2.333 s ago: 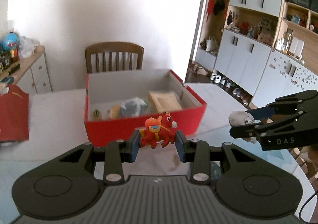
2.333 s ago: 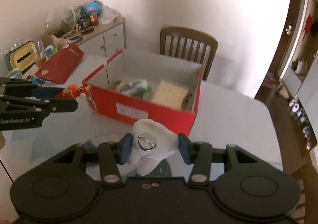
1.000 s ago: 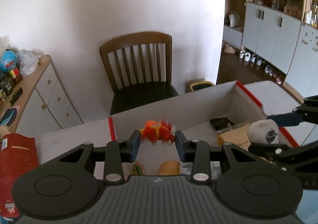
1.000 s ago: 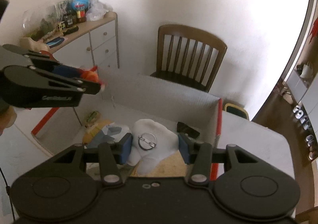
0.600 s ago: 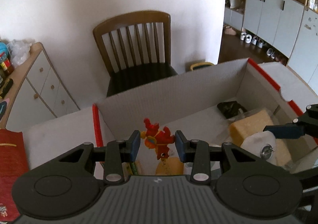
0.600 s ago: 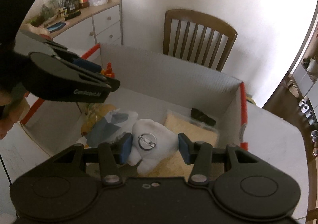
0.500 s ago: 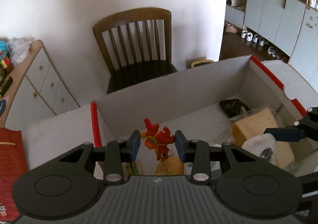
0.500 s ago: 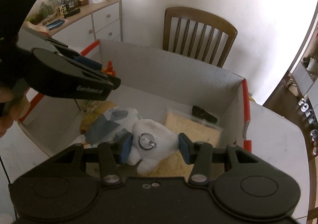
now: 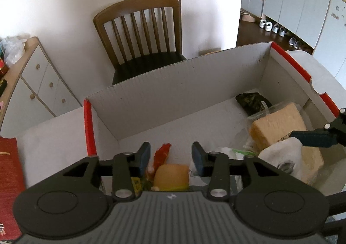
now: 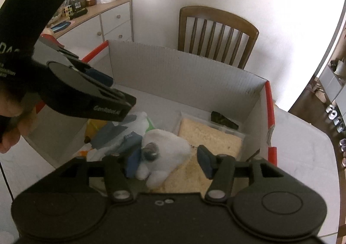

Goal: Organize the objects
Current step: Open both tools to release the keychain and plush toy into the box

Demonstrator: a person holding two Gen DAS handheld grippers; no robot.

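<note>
Red horse figurine (image 9: 161,153) | dropped into red-edged cardboard box (image 9: 173,84), left gripper (image 9: 170,156) fingers now wide | white plush glove (image 10: 162,155) released too, right gripper (image 10: 168,160) fingers wide | both stowed

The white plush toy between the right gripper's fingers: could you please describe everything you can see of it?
The white plush toy looks soft and lumpy, with rounded lobes at its near end and a small metal ring on top. It lies inside the red box, resting partly on the tan block and against the pale bags to its left. The right gripper is open around it: the left finger is at its side, the right one stands clear.
</note>
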